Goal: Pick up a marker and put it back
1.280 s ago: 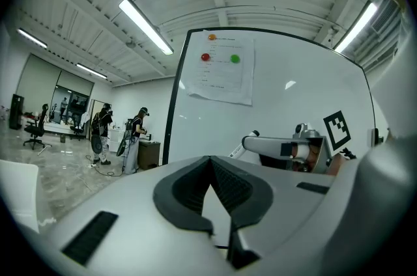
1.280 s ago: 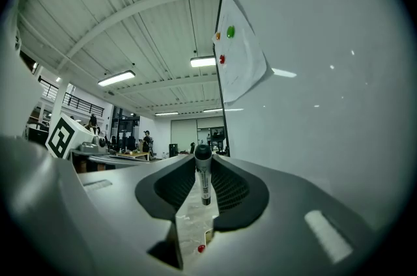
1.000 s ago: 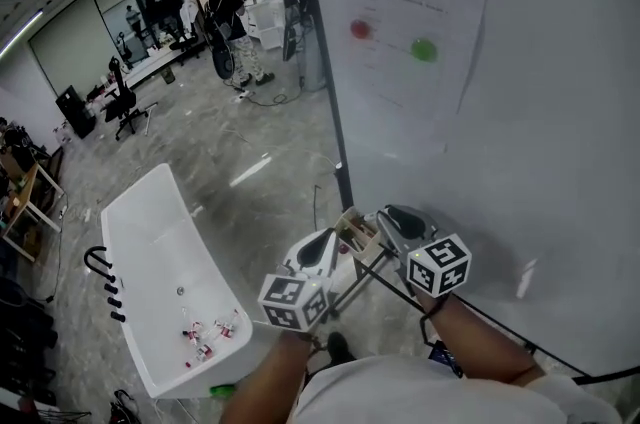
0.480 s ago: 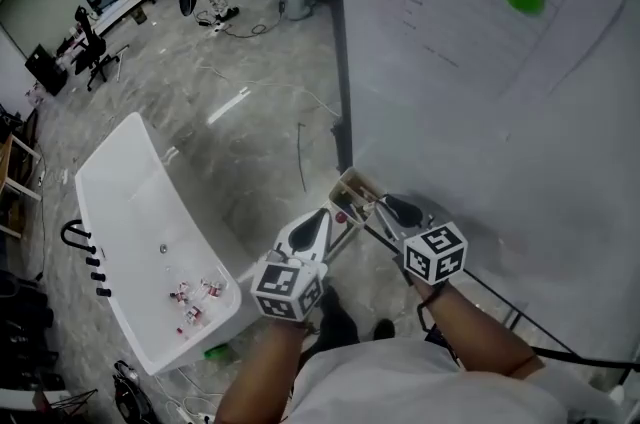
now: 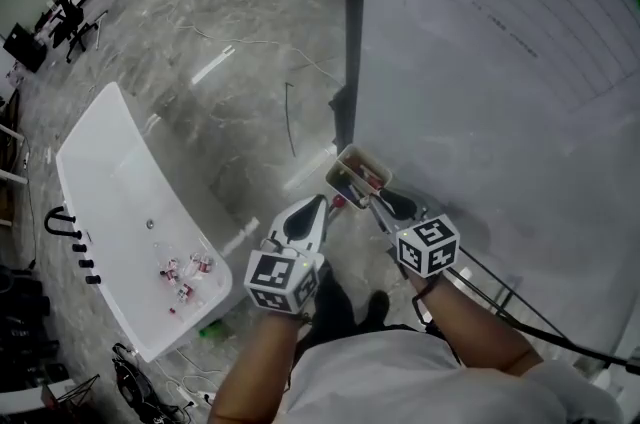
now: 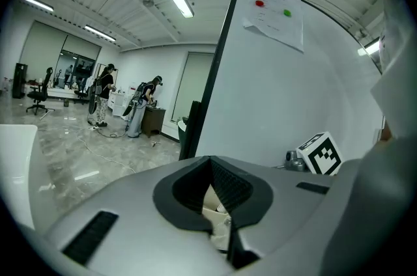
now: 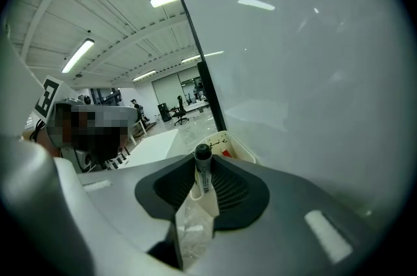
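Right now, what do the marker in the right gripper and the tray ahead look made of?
Marker: smooth plastic, apparently; glossy black cap, grey barrel. Tray: cream, matte, thin-walled, likely plastic; can't be certain.

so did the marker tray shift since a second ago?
No. The marker tray sits at the foot of the whiteboard's dark edge as before; only the head view tilted down.

- Left claw (image 5: 322, 204) and right claw (image 5: 376, 203): pale grey shells, black ribbed pads (image 7: 236, 187).
- Each carries a white cube (image 5: 277, 280) with black square markers.
- White shirt (image 5: 392, 380).
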`<state>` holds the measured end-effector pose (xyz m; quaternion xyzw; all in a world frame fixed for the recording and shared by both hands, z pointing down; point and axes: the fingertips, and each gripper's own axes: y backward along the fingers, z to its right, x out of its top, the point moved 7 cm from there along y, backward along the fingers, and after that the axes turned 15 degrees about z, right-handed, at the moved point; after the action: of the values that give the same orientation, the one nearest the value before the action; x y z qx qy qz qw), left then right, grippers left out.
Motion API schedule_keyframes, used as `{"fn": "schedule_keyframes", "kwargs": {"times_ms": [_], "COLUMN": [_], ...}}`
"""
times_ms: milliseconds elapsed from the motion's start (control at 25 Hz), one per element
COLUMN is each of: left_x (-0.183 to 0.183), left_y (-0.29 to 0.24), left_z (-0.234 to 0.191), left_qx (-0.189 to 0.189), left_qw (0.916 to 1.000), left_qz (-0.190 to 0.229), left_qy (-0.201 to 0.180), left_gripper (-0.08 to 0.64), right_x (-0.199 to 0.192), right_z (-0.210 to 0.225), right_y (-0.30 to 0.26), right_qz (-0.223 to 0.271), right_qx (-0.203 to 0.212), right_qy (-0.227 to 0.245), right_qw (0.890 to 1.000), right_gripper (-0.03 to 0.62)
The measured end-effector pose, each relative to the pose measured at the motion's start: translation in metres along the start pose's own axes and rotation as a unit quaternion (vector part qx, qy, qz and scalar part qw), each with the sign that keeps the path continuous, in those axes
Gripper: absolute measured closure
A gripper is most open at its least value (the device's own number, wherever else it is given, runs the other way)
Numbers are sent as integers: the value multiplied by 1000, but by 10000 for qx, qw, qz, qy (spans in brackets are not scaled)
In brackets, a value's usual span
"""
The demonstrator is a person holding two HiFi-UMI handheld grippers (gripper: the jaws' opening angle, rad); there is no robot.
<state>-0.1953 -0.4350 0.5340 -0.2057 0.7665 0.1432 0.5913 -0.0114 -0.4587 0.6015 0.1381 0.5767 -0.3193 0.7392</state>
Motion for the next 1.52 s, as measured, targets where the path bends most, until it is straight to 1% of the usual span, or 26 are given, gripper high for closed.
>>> {"fn": "schedule_keyframes", "kwargs": {"times_ms": [160, 360, 480, 560, 680, 840, 1120, 1200, 1320, 1520], "left_x": [0, 0, 7, 15, 30, 55, 99, 109, 117, 128], "left_y": [0, -1, 5, 4, 10, 25, 42, 48, 56, 65], "left_z": [0, 6, 19, 26, 34, 61, 105, 115, 122, 133], "left_qx": [-26, -89, -103, -133, -99, -123, -245, -238, -164, -110], "left_qw": [10000, 9999, 9998, 9995, 9986, 9966, 9905, 9890, 9884, 9861], "left_qz": [1, 96, 147, 261, 459, 695, 1175, 1271, 1308, 1430], "left_qy": [62, 7, -4, -99, -226, -416, -674, -717, -753, -837], "left_gripper": [555, 555, 555, 555, 555, 555, 555, 555, 555, 555], "right_x": [0, 7, 20, 35, 60, 91, 146, 158, 173, 185], "right_z": [-3, -4, -11, -13, -20, -42, -77, -88, -101, -112], "right_y": [-1, 5, 19, 27, 43, 71, 112, 124, 137, 148], "right_qz": [-35, 101, 228, 433, 751, 1078, 1692, 1833, 2024, 2106], "right_qx": [-6, 6, 23, 32, 72, 203, 501, 586, 726, 875], "right_qy": [30, 83, 145, 315, 604, 826, 1177, 1253, 1342, 1366], "right_qw": [10000, 9999, 9996, 9986, 9953, 9905, 9773, 9733, 9674, 9640], "right_gripper": [509, 494, 494, 495, 495, 500, 546, 561, 584, 589]}}
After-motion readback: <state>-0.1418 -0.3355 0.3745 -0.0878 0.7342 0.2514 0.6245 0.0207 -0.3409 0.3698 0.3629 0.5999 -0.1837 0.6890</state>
